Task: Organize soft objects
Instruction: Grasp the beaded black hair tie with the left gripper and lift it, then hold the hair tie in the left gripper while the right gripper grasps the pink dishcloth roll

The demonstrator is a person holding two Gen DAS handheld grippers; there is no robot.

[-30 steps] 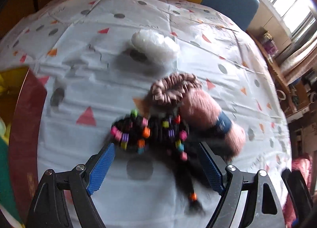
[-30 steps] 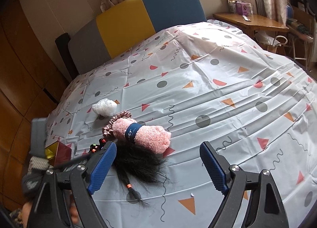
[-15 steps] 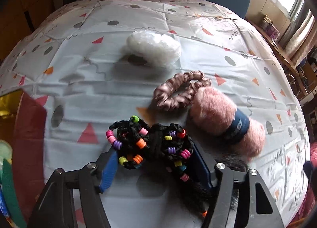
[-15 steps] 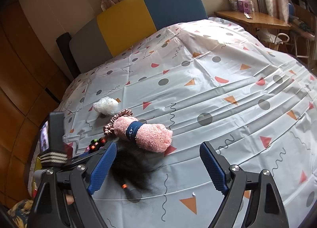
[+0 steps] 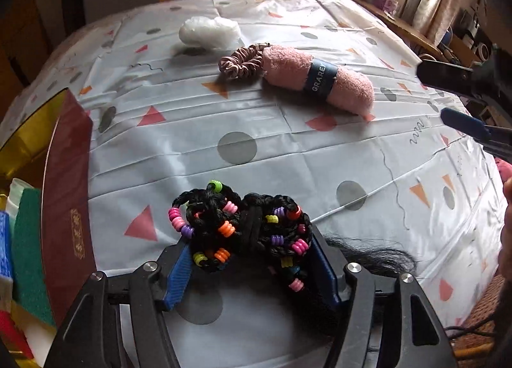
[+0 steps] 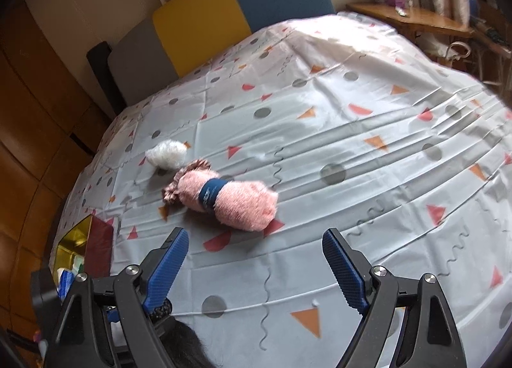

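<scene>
My left gripper is shut on a black braided hairpiece with coloured beads and holds it above the patterned tablecloth; its loose hair trails to the right. A rolled pink towel with a dark band, a pink scrunchie and a white fluffy ball lie farther back. My right gripper is open and empty, just in front of the pink towel. The scrunchie and white ball lie behind the towel.
A dark red box with a gold inside stands at the table's left edge, with several coloured soft items in it. It also shows in the right wrist view. A yellow and blue chair stands behind the table.
My left gripper has lifted the beaded hairpiece and drawn it back, away from the towel and scrunchie. The right gripper has stayed open and shifted slightly closer to the towel.
</scene>
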